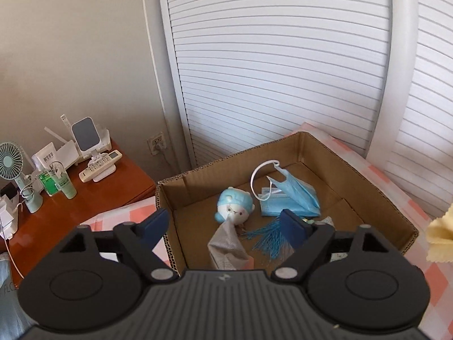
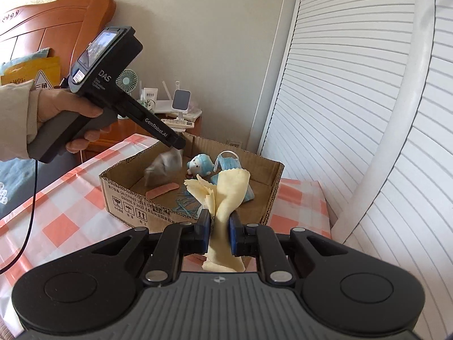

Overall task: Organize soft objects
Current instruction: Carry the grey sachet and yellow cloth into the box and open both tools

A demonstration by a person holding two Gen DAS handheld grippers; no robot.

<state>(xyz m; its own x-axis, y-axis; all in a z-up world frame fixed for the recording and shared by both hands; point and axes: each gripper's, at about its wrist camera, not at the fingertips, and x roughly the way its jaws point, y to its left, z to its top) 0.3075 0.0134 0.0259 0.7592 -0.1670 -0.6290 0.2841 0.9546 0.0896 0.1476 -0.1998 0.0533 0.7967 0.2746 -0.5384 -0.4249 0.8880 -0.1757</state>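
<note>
The cardboard box (image 2: 158,198) on the bed already holds a blue toy (image 1: 234,204), blue masks (image 1: 288,195), a grey cloth (image 1: 226,243) and a blue tassel (image 1: 267,236). The left gripper (image 1: 225,225) hangs over the box, its jaws apart and empty. The right gripper (image 2: 220,233) has its jaws clamped on the yellow cloth (image 2: 226,192), just beside the box. I think that cloth goes in next
</note>
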